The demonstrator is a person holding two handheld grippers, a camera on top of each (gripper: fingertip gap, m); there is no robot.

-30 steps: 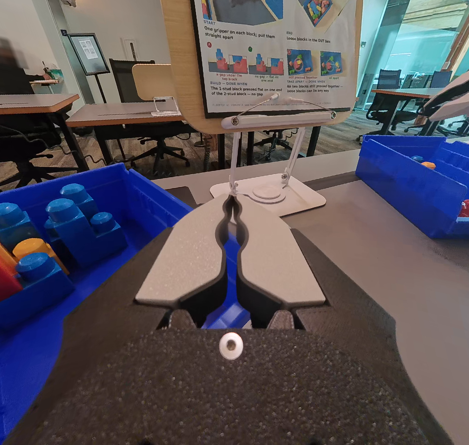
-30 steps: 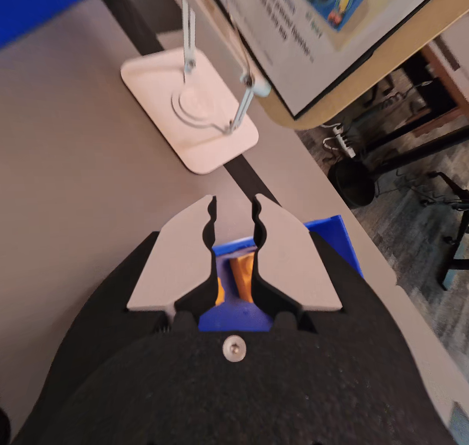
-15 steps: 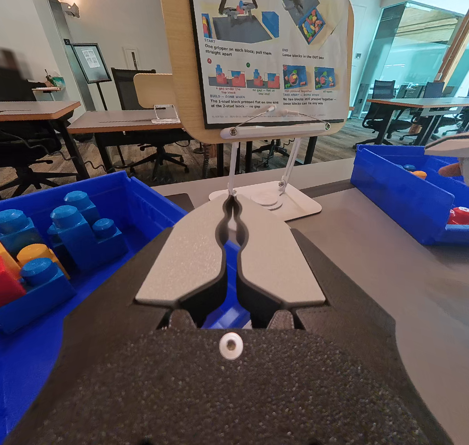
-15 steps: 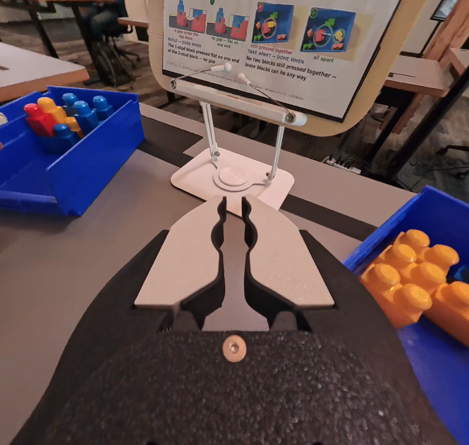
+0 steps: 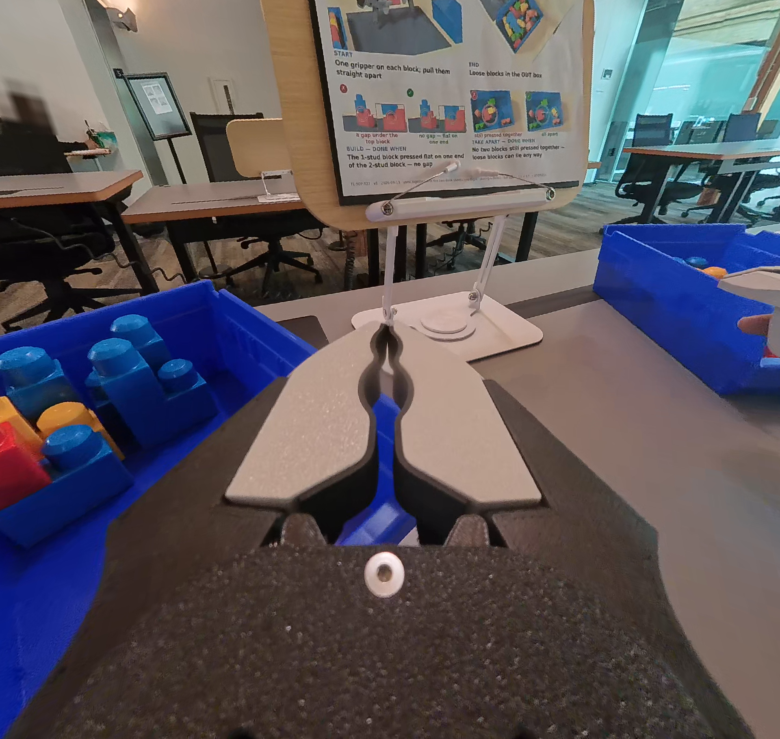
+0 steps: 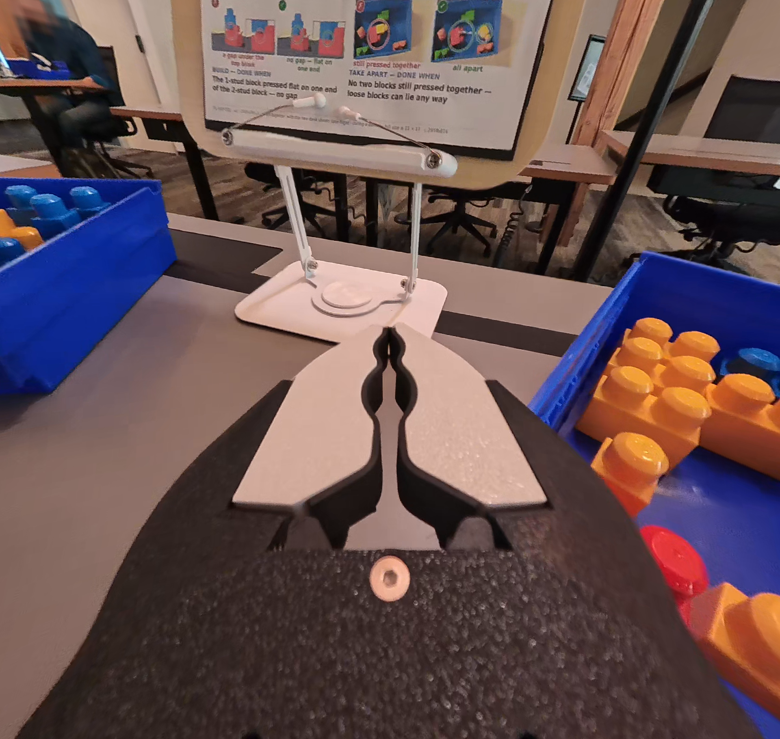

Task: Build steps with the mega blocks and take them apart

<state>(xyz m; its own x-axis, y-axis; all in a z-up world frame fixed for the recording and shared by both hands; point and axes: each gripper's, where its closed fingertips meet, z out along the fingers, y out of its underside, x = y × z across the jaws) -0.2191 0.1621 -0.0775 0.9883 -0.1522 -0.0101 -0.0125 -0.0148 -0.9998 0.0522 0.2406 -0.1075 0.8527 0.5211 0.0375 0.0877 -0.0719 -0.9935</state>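
Your left gripper point(image 5: 386, 339) and right gripper point(image 6: 389, 335) hover with tips pressed together, holding nothing, while the mega blocks wait in two bins: a blue stepped block point(image 5: 139, 385) in the left bin point(image 5: 253, 330), orange blocks point(image 6: 658, 385) in the right bin point(image 6: 591, 364). They look light, rigid and smooth-walled, so you would likely pinch each across its flat sides below the studs.

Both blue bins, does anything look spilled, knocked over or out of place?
Nothing stands out. Blocks sit inside the left bin and right bin; none lie on the grey table. Both grippers, left and right, are shut and empty.
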